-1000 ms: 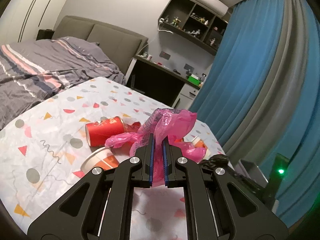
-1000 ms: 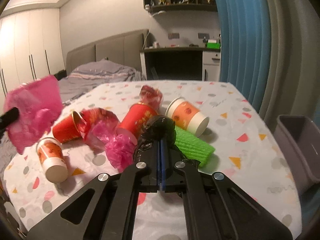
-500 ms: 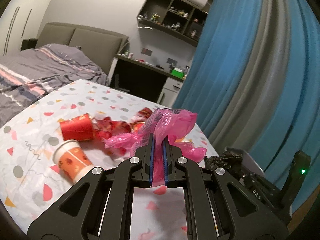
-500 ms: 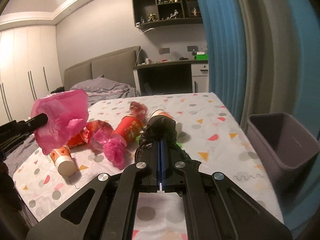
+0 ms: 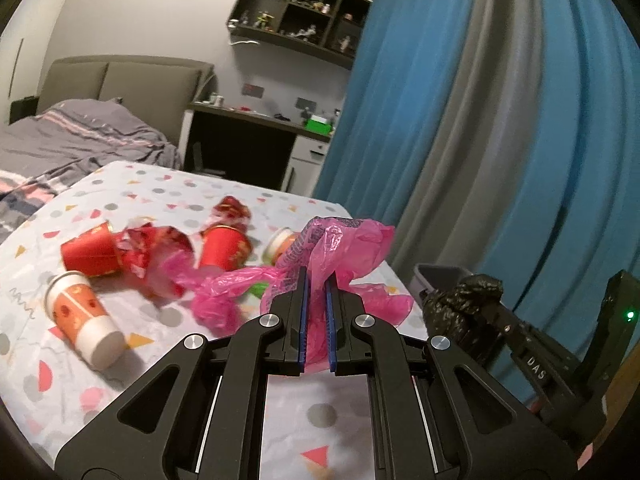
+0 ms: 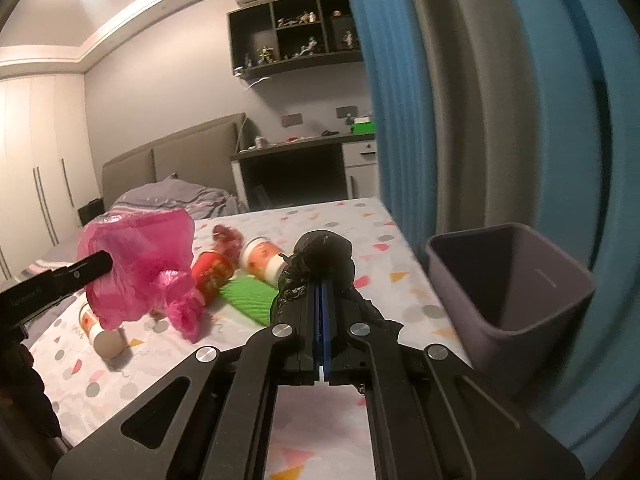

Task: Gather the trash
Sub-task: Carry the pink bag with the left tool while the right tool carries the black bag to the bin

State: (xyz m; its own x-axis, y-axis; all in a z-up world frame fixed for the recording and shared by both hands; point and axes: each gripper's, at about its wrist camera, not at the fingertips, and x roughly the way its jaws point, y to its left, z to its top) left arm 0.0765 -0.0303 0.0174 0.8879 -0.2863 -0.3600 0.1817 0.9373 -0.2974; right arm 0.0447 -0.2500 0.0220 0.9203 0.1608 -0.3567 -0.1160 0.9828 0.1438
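**A:** While we hold both tools above the table, what sits in each one?

**B:** Our left gripper (image 5: 315,276) is pinched on a pink plastic bag (image 5: 344,246). Thin, crinkled film billows up past the blue pads (image 5: 303,316) and droops down either side of the tips. Our right gripper (image 6: 321,292) is clamped on a black plastic bag (image 6: 324,258), wadded into a glossy, wrinkled lump that swells above and around the nearly closed fingers.

**A:** Where is the rest of the trash relative to our tools?

**B:** Ahead and to the left of the right gripper, litter lies on the patterned tablecloth (image 6: 320,420): a ribbed green sponge-like pad (image 6: 250,298) just beyond the tips, a red paper cup (image 6: 212,274) on its side, an orange-and-white paper cup (image 6: 262,260) beside it, and another white-based cup (image 6: 98,332) further left. A second crumpled pink bag (image 6: 184,310) lies below the left tool's load. To the right of the right gripper, off the table's edge, stands a grey rectangular bin (image 6: 512,300) with smooth, matt walls and an open top.

**A:** What has changed from half a second ago?

**B:** Both grips are unchanged. The bin looms larger and nearer to our right gripper, and in the left view the right tool with its black wad has drawn closer.
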